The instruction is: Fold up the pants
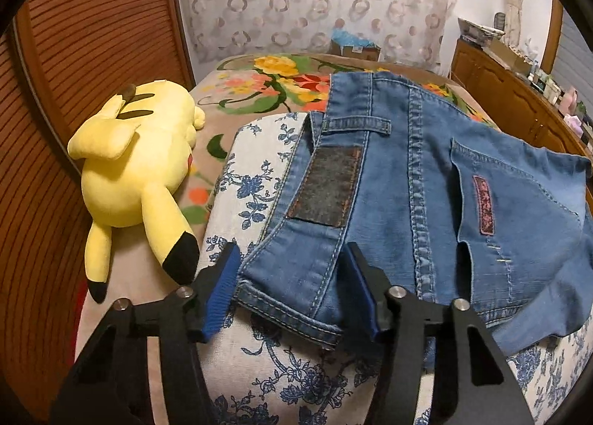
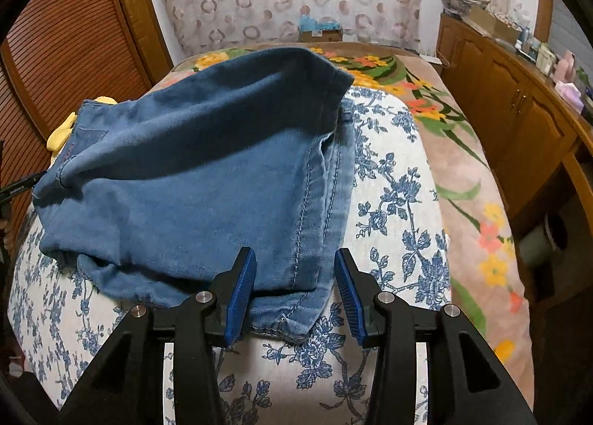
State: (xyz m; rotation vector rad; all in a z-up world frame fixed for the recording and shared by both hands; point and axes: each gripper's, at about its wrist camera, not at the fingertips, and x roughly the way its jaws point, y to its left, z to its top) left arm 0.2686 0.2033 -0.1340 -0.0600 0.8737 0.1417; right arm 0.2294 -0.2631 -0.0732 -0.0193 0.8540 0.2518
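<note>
Jeans are folded up on a blue-flowered cushion, with bare cushion free outside each set of fingers. Left gripper is open, its 2 pads either side of the waistband corner, not squeezing it. Right gripper is open too, straddling the near hem corner. A yellow plush toy lies left of the left fingers.

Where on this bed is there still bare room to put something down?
Free: the blue-flowered cushion to the right of the jeans, and its near strip by the right gripper. The floral blanket toward the wooden cabinets is bare too. Crowded: the left side, where the yellow plush toy lies close beside the jeans.
</note>
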